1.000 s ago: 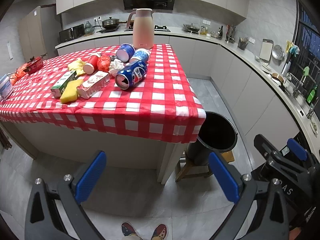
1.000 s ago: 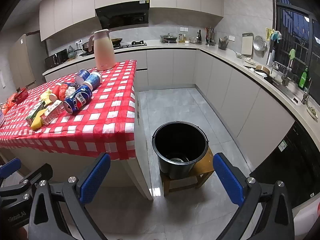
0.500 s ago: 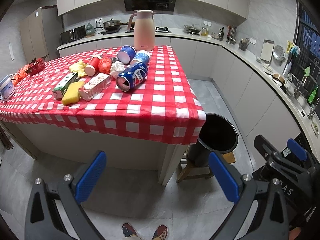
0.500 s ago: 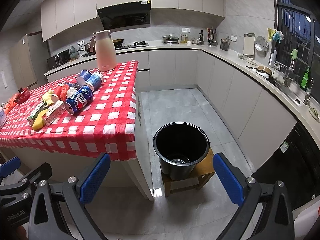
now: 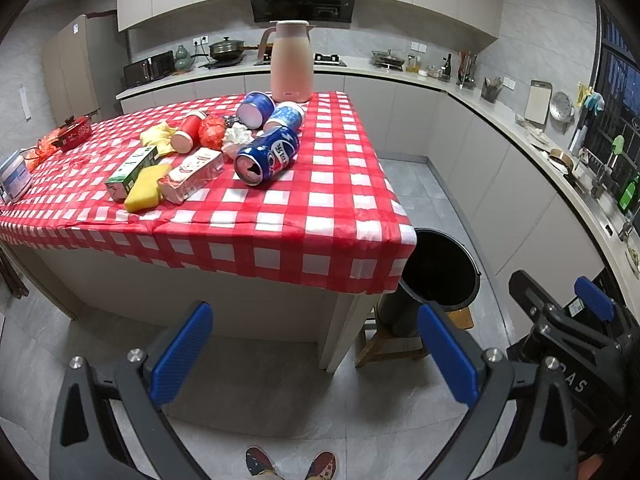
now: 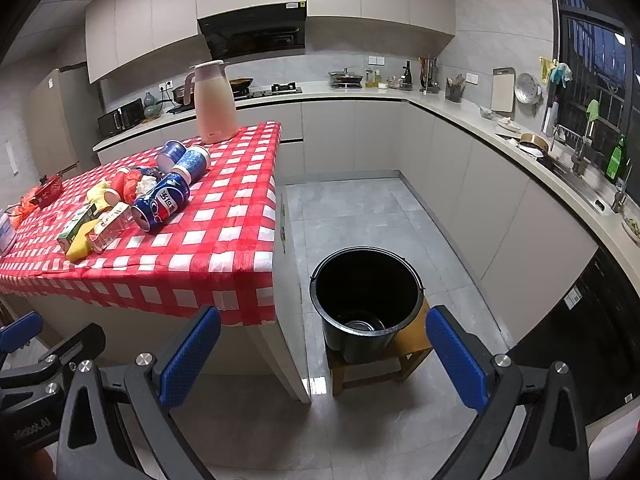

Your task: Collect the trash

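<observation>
Trash lies on the red-checked island table [image 5: 320, 216]: a blue Pepsi can [image 5: 267, 156] on its side, two blue paper cups [image 5: 285, 116], a red cup [image 5: 188, 131], cartons [image 5: 191, 175], yellow sponges [image 5: 144, 193] and crumpled paper [image 5: 237, 137]. A black bucket [image 6: 366, 300] stands on a small wooden stool right of the table, with something round and shiny at its bottom. My left gripper [image 5: 314, 354] hangs open and empty below the table's front edge. Likewise open and empty, my right gripper [image 6: 322, 354] is in front of the bucket. The can [image 6: 161, 203] shows in the right wrist view too.
A pink thermos jug [image 5: 291, 62] stands at the table's far end. A white tub [image 5: 14, 176] and red items [image 5: 72, 136] sit at the left. Kitchen counters [image 6: 520, 148] run along the back and right. Grey floor tiles [image 6: 360, 208] lie between island and counters. The person's shoes [image 5: 290, 462] show below.
Both views have shifted slightly: table and bucket sit a little lower and closer in frame. Both grippers stay open. Nothing on the table has moved.
</observation>
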